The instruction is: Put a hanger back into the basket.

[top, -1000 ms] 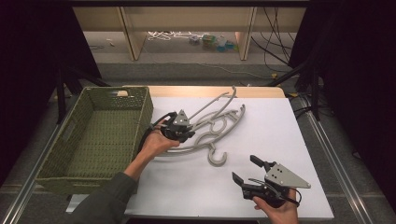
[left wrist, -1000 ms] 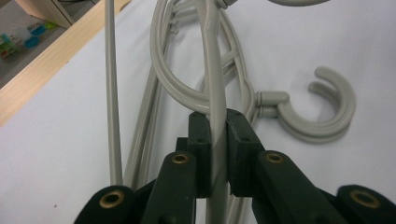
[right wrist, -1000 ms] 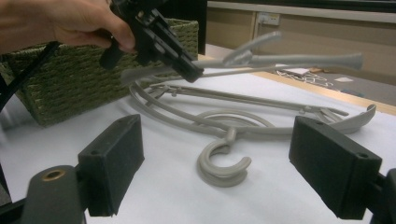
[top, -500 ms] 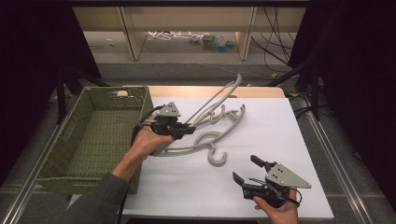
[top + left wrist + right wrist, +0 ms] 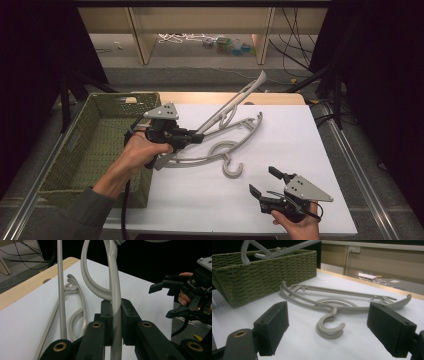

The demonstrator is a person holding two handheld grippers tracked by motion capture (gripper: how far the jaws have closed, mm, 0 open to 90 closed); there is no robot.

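A grey plastic hanger [image 5: 235,102] slants up off the table toward the back right, and my left gripper [image 5: 197,136] is shut on one end of it. The left gripper view has its pads [image 5: 116,315] pinching the grey bar [image 5: 113,290], whose hook curls above. Several more grey hangers [image 5: 240,131] lie stacked on the white tabletop [image 5: 310,135], hooks [image 5: 232,170] pointing to the front. My right gripper [image 5: 261,181] hovers open near the front right edge with nothing in it; its jaws [image 5: 332,326] frame the hanger hooks [image 5: 329,328] from a distance.
A green woven basket [image 5: 75,150] sits at the table's left edge, right beside my left hand; it also stands at the left [image 5: 262,277] of the right gripper view. A wooden strip [image 5: 200,97] borders the far edge. Dark stands and cables flank the table.
My left gripper has risen and drifted left toward the basket, carrying the hanger, whose free end now stands higher and steeper. The right gripper has stayed put.
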